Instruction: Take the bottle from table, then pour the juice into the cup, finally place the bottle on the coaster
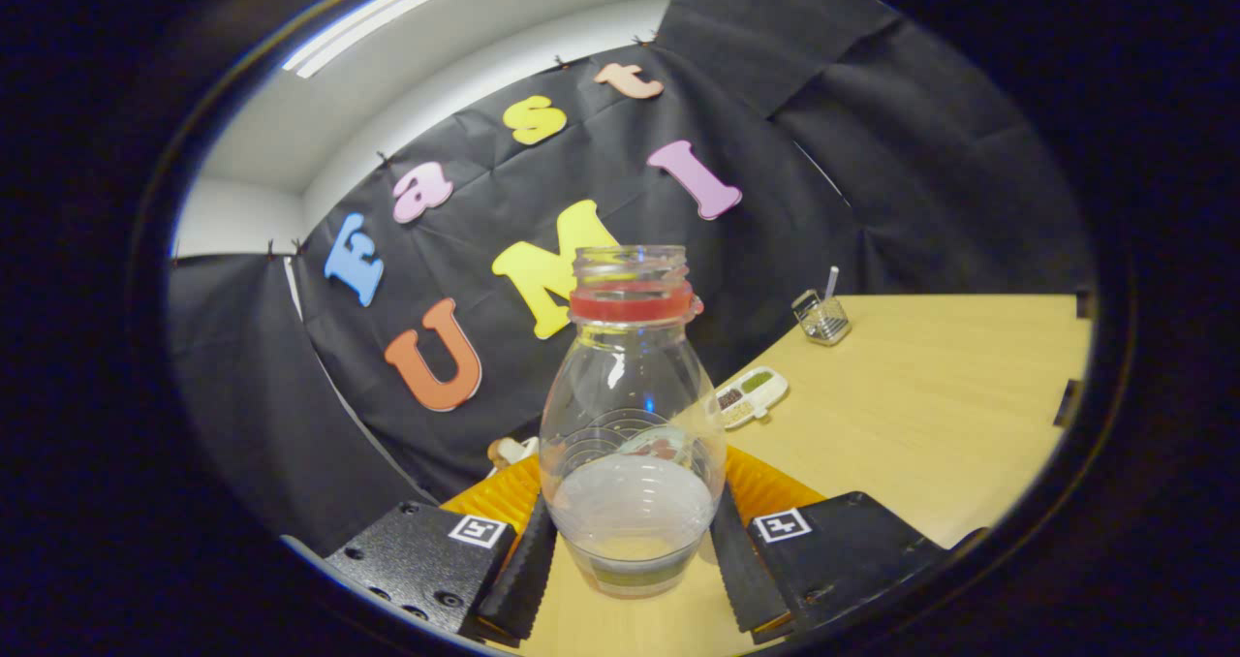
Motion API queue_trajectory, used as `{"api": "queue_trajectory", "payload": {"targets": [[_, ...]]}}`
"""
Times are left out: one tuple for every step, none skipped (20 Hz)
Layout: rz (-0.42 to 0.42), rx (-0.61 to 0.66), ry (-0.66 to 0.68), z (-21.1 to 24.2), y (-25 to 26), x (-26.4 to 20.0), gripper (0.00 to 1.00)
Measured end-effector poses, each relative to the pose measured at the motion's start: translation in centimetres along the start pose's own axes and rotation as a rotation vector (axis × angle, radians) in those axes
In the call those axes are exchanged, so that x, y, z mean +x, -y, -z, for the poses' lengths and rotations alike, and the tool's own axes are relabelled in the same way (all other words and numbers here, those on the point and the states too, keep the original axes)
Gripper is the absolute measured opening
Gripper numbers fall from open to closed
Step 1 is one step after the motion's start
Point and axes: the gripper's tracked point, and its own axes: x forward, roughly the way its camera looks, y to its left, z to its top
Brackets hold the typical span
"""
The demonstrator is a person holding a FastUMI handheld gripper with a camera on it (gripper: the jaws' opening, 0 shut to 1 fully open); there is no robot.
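Holding the bottle (632, 415) low on its body, the tool (635, 555) had both fingers pressed against the clear sides, one on the left and one on the right, so the grip was closed on it. The bottle stood upright between the fingers, uncapped, with a red ring under the open neck and a little pale juice pooled at the bottom. Whether its base touched the counter (930, 415) or hung just above it could not be told. A ribbed orange disc, probably the coaster (765, 487), lay just beyond the bottle on both sides.

With so little liquid and an open mouth, the job seemed to call for a firm, level hold and a slow, upright carry; a low grip lets the top swing, so any tilt should wait until the mouth is above the cup. Farther off on the right sat a small divided tray (751, 395), and beyond it a clear glass holder (822, 320) with a straw-like stick.
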Motion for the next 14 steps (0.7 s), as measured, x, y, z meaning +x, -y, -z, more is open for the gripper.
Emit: {"api": "queue_trajectory", "payload": {"targets": [[0.021,-0.067,-0.01,0.3,0.2,0.5,0.78],[0.034,-0.129,-0.023,0.4,0.4,1.0,0.78],[0.031,-0.179,-0.031,0.6,0.1,1.6,0.78],[0.029,-0.226,-0.034,0.6,-0.3,2.1,0.78],[0.02,-0.267,-0.041,0.9,-0.7,2.5,0.78],[0.01,-0.308,-0.053,1.6,-1.0,3.2,0.78],[-0.002,-0.336,-0.064,2.2,-1.3,3.9,0.79],[0.008,-0.356,-0.072,2.9,-0.9,4.9,0.79],[0.022,-0.375,-0.085,3.6,-0.4,5.6,0.79],[0.044,-0.391,-0.104,4.7,0.2,6.5,0.79],[0.069,-0.412,-0.119,5.5,1.0,7.2,0.79],[0.083,-0.424,-0.118,5.9,1.5,7.8,0.79],[0.077,-0.427,-0.116,6.4,1.7,8.4,0.79],[0.066,-0.418,-0.113,7.0,1.6,9.0,0.79]]}}
